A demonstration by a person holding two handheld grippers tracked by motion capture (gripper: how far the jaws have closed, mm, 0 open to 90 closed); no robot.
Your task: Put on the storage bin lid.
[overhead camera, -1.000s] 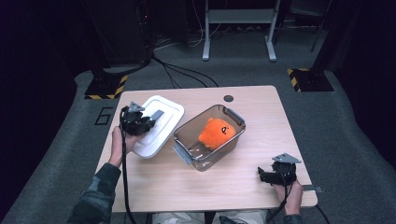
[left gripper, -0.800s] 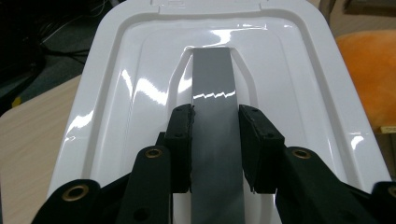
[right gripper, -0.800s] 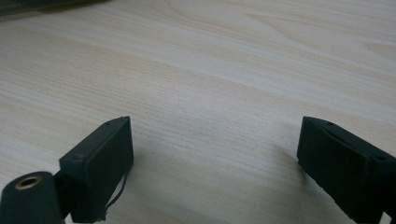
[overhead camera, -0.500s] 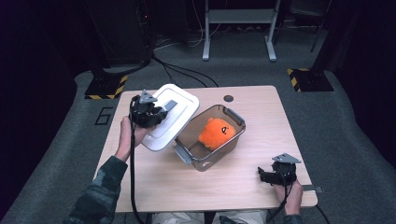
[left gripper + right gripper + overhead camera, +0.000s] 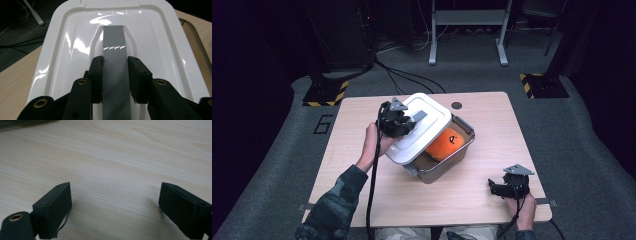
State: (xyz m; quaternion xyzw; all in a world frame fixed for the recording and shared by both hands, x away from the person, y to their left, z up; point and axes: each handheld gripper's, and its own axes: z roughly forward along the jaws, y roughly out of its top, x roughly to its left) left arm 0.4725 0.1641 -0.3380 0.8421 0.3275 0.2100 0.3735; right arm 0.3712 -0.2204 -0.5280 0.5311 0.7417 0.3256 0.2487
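Overhead, glossy white rounded-rectangle plastic lid (image 5: 422, 127) tilted over clear plastic bin (image 5: 447, 162) near table's (image 5: 362, 200) middle, grey flat handle strip (image 5: 115, 57) clamped by left gripper (image 5: 115, 75). Orange soft toy (image 5: 446, 144) inside. Right gripper (image 5: 115, 205) gaping, empty, over pale woodgrain near front right corner.
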